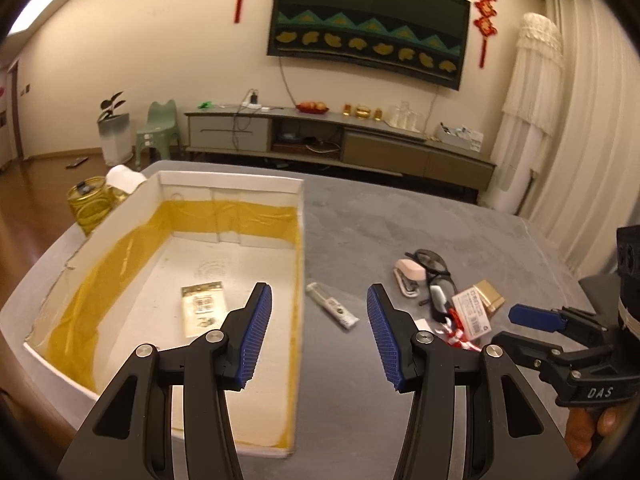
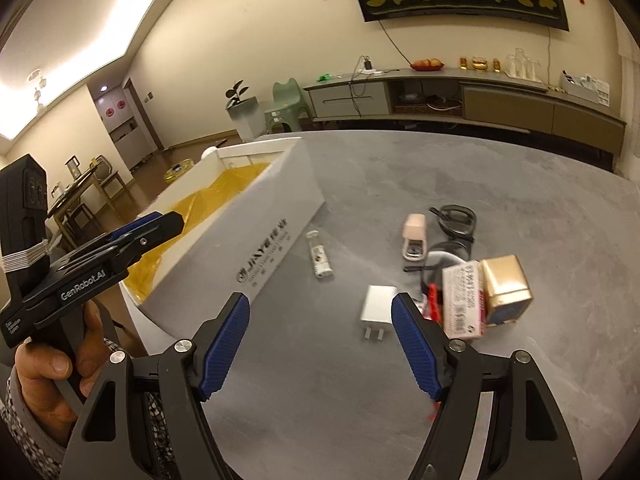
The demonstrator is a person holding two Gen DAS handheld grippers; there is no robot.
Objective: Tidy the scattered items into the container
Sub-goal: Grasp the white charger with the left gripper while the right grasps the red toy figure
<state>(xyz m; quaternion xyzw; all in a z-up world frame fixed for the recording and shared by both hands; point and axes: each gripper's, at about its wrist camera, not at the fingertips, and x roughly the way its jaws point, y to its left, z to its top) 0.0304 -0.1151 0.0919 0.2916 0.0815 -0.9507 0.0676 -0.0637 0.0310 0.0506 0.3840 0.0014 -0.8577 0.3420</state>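
A white box (image 1: 298, 240) with a yellow liner lies on the grey table; a flat packet (image 1: 202, 310) lies inside it. The box also shows in the right wrist view (image 2: 276, 232). My left gripper (image 1: 319, 308) is open and empty above the box's right wall. A small white tube (image 1: 332, 311) lies just right of the box, also seen in the right wrist view (image 2: 320, 258). My right gripper (image 2: 322, 320) is open and empty, close to a white charger plug (image 2: 376, 308). A pink stapler (image 2: 414, 236), glasses (image 2: 456, 220), a white-red packet (image 2: 462, 300) and a gold box (image 2: 506, 284) lie clustered.
A yellow tin (image 1: 90, 204) and a white roll (image 1: 124, 178) stand behind the box at the table's far left. A TV cabinet (image 1: 340, 140) runs along the back wall. The table's rounded edge (image 2: 624, 216) curves near the clutter on the right.
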